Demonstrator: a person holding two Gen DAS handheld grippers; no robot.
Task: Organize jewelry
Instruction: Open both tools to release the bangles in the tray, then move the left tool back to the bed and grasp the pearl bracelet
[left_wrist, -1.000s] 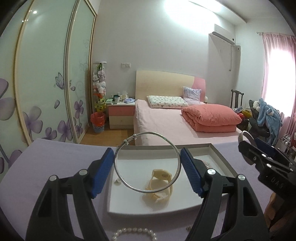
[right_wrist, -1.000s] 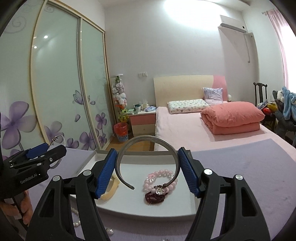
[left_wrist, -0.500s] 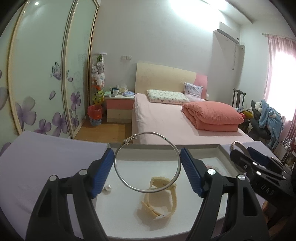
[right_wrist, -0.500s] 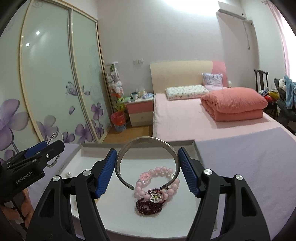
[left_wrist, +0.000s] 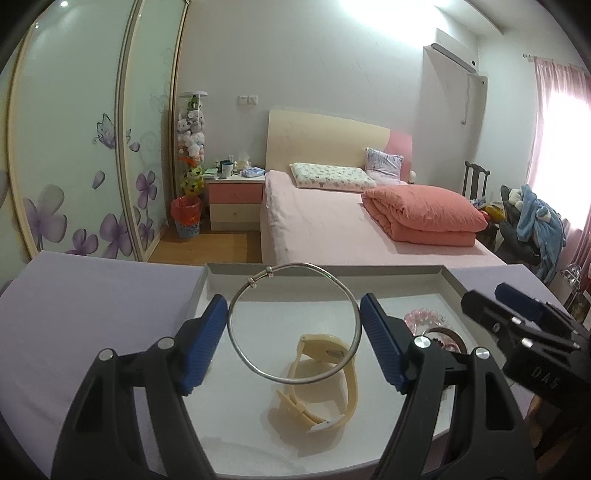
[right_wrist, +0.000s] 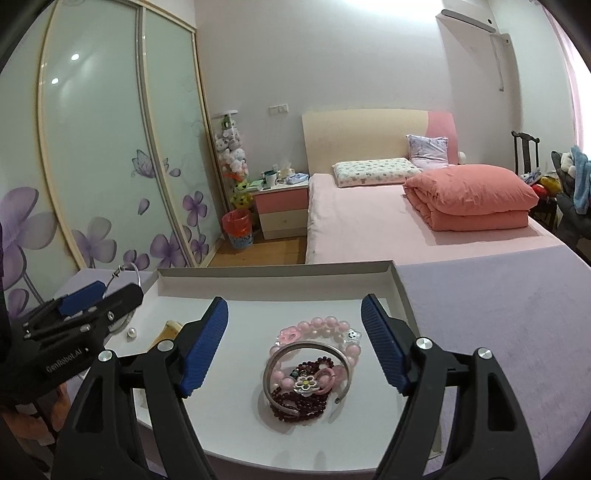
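Okay, left wrist view: your left gripper (left_wrist: 293, 330) pinches a thin silver bangle (left_wrist: 293, 325) between its blue pads, above the white tray (left_wrist: 236, 435); a cream watch (left_wrist: 321, 373) lies at 6 o'clock of it. Right wrist view: your right gripper (right_wrist: 294, 343) is wide open, empty; the grey cuff (right_wrist: 306, 373) rests on pink beads (right_wrist: 317, 328) and dark red beads (right_wrist: 299, 402) in the tray.

- The right gripper (right_wrist: 294, 345) hung over the white tray (right_wrist: 400, 291), its blue pads apart and nothing between them.
- A grey open bangle (right_wrist: 275, 363) lay in the tray on a pink bead bracelet (right_wrist: 321, 326) and a dark red bead bracelet (right_wrist: 295, 404).
- At the left edge, the left gripper (right_wrist: 92, 295) gripped a thin silver hoop (right_wrist: 137, 275).
- A small pearl (right_wrist: 131, 333) lay near it in the tray.
- The tray sat on a lilac cloth (right_wrist: 498, 314).
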